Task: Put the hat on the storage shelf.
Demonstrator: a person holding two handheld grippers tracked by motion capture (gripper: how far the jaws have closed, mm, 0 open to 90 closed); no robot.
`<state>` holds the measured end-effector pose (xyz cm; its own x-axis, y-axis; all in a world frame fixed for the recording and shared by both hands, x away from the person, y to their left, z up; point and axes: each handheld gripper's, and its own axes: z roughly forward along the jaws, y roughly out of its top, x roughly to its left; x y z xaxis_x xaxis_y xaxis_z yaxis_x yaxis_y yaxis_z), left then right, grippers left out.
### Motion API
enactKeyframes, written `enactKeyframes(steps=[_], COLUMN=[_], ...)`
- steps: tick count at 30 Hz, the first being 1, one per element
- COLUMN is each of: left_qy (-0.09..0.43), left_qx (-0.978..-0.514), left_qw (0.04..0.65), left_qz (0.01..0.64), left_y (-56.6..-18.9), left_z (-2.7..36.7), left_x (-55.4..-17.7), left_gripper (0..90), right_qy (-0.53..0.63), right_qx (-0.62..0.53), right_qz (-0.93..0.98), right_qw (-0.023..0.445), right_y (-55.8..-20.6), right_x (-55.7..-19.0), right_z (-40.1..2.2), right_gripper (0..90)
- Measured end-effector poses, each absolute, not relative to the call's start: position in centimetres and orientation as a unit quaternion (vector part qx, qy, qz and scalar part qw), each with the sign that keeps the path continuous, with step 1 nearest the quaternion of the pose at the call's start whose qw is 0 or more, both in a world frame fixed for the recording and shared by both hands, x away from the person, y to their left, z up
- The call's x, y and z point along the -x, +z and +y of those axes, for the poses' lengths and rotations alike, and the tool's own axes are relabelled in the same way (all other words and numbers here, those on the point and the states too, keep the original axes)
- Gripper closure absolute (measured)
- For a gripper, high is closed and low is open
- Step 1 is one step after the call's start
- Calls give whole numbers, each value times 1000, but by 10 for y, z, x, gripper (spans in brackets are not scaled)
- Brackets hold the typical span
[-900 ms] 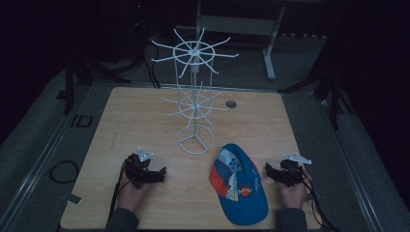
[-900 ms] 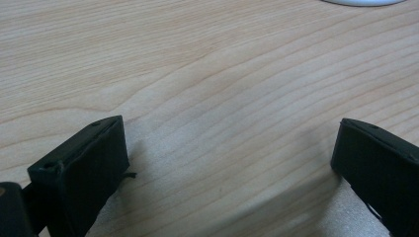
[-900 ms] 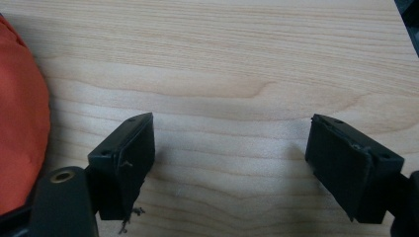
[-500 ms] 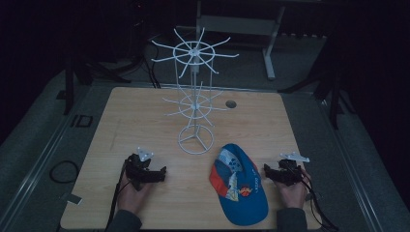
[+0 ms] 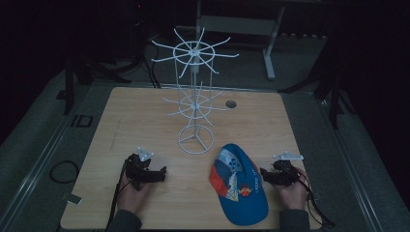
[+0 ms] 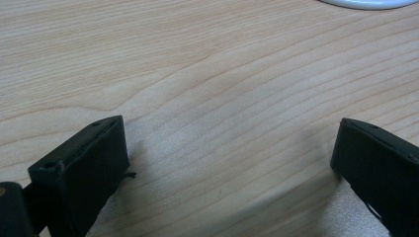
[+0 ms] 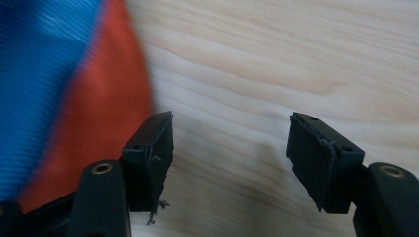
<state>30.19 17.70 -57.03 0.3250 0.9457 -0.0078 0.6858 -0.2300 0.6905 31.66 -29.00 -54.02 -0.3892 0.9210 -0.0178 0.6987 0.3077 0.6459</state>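
White wire rack (image 5: 194, 96) on wooden table (image 5: 125, 116) (grommet hole (image 5: 230, 104) just beside)

High view overlooks table (image 5: 145, 116); tool views skim tabletop close; cap (image 5: 239, 186) shared.

Your high view is dim, dark around the table (image 5: 145, 121); your gripper views are bright, the cap (image 7: 59, 89) blurred at left.

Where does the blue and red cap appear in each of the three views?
High view: the cap lies at lower centre-right, beside the right gripper.
Left gripper view: bare table, with the white stand base at the top edge.
Right gripper view: the cap is at the left, beside one jaw.
Shared landmark: the wooden table.
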Motion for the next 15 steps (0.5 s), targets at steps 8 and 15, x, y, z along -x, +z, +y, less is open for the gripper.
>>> enactKeyframes(steps=[8,15], left_qy=[213,213], left_qx=[-754,-754], left_qw=[305,305], left_qz=[541,542], left_y=[-570,-570], left_z=[177,177], left_x=[-302,-302], left_gripper=[14,14], right_qy=[308,312], right_qx=[-496,-468], right_qz=[792,811], right_qw=[180,164], right_y=[-518,-501], right_x=[-315,-314], right_z=[-283,-271], right_gripper=[342,342])
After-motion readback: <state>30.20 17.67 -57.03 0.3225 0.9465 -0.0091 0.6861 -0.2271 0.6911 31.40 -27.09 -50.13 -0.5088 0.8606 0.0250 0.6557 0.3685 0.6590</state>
